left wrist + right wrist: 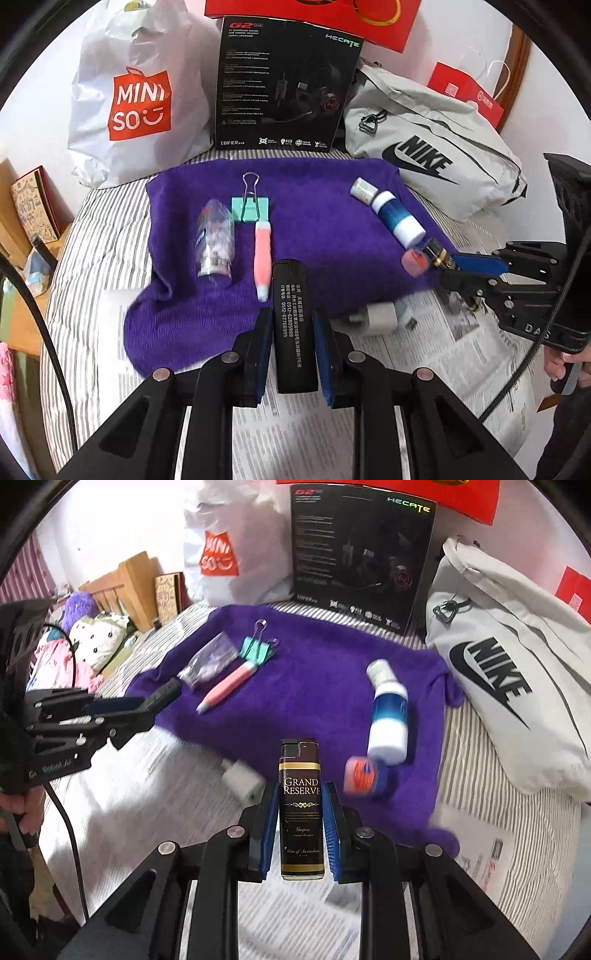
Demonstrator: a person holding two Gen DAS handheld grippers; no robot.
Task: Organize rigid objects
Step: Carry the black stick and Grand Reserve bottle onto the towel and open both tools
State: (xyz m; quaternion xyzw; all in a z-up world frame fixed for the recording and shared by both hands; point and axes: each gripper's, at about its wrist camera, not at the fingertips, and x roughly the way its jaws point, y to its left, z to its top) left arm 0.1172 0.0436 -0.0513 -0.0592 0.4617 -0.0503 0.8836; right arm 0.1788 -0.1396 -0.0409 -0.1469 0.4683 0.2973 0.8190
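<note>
Left wrist view: the left tool (291, 354) grips a black rectangular lighter (293, 325) printed with white Chinese text, its blue pads tight on both long sides, held at the near edge of the purple towel (317, 206) spread on the striped bed (99, 229). On the towel lie a clear plastic bottle (215, 243), a pink pen (262, 260) just right of it, a mint binder clip (250, 206) touching the pen's far end, and, toward the towel's right edge, a blue-and-white bottle (397, 219) with a small white vial (364, 190) at its far end. A white charger plug (380, 314) rests on newspaper (443, 332) just off the towel's near edge. Right wrist view: the right tool (300, 827) clamps a brown "Grand Reserve" lighter (300, 808) upright between its pads, above the towel's near edge; a blurred red-and-blue cap-like item (364, 777) sits beside the blue-and-white bottle. Both tools look poised to set their lighters down on the towel. The risks, as judged: the soft, rumpled towel could let a released lighter tip or roll, and a descending tool could knock the round bottle or the blurred item off the towel's edge.
</note>
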